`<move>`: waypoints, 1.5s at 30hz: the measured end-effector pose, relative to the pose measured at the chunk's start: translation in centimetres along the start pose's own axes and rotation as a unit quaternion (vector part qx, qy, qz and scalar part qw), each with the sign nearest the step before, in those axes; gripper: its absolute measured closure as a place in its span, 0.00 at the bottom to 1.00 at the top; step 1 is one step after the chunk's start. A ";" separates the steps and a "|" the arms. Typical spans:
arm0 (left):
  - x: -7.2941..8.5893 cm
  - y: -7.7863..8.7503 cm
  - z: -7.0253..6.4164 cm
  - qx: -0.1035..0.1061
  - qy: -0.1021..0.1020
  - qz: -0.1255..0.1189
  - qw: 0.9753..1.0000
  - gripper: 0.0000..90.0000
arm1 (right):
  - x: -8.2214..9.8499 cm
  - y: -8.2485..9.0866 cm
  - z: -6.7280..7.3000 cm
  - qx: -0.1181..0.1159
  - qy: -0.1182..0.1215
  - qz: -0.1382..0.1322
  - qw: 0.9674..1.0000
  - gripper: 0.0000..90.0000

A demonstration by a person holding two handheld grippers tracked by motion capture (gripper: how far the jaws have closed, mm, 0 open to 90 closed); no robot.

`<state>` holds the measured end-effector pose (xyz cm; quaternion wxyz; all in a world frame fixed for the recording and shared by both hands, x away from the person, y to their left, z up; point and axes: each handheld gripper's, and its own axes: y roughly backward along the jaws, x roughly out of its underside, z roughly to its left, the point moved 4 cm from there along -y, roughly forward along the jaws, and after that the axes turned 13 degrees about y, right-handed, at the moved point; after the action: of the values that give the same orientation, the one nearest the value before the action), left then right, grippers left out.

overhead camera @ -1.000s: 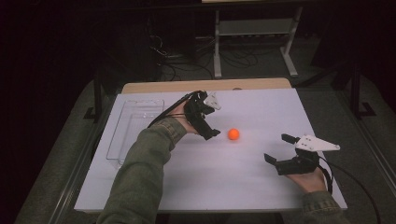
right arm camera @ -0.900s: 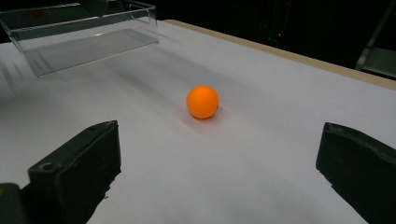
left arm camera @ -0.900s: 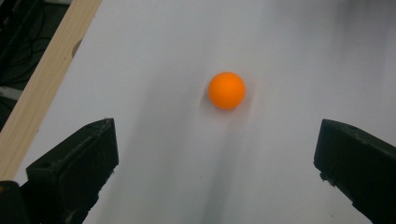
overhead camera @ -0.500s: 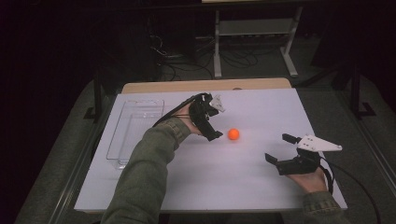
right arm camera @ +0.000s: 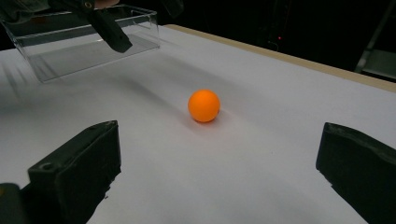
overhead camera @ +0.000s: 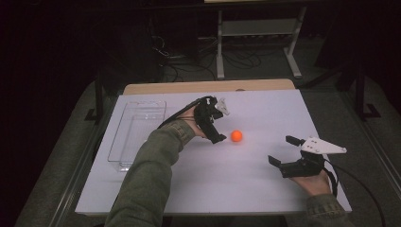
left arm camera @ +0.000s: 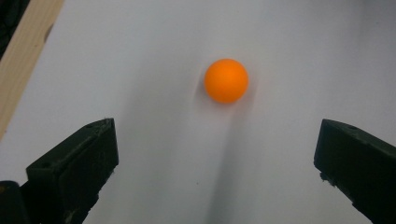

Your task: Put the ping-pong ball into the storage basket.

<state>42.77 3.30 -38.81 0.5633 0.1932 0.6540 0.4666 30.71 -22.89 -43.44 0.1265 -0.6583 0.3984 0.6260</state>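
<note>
An orange ball [overhead camera: 236, 136] rests on the white table [overhead camera: 246, 189] near its middle. My left gripper [overhead camera: 216, 124] hovers just left of the ball, open, with the ball [left arm camera: 226, 80] ahead of its spread jaws. My right gripper [overhead camera: 284, 151] sits at the right front of the table, open and empty. In the right gripper view the ball [right arm camera: 204, 106] lies ahead between the jaws, and a finger of the left gripper [right arm camera: 109, 32] hangs above the table beyond it.
A clear plastic tray [overhead camera: 137, 127] stands at the left of the table, also seen as the tray [right arm camera: 88, 42] in the right gripper view. A wooden edge [overhead camera: 208, 87] runs along the table's far side. A metal rack [overhead camera: 255, 33] stands behind.
My left gripper has shifted slightly right, nearer the ball. The right gripper and the ball have stayed put.
</note>
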 end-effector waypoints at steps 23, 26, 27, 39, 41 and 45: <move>-0.4 -3.3 0.0 0.023 -0.005 0.019 1.000 0.00 | 0.0 -0.1 0.1 -0.005 -0.001 -0.002 1.000 0.00; -0.4 -3.7 0.0 0.024 -0.005 0.022 0.999 0.00 | 0.0 -0.1 0.1 -0.006 0.000 -0.001 1.000 0.00; -0.4 -3.7 0.0 0.024 -0.005 0.022 0.999 0.00 | 0.0 -0.1 0.1 -0.006 -0.001 -0.001 1.000 0.00; -0.7 -4.6 0.2 0.032 -0.006 0.017 0.999 0.00 | 0.0 0.1 0.1 -0.006 -0.003 -0.003 1.000 0.00; -0.7 -4.7 0.1 0.032 -0.006 0.018 0.999 0.00 | 0.0 0.1 0.1 -0.007 -0.003 -0.003 1.000 0.00; -0.7 -4.9 0.1 0.034 -0.007 0.018 0.999 0.00 | 0.0 0.1 0.1 -0.007 -0.002 -0.004 1.000 0.00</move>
<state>44.38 0.38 -42.43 0.5524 0.2272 0.6617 0.4532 30.59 -22.88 -43.42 0.1254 -0.6592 0.3914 0.6298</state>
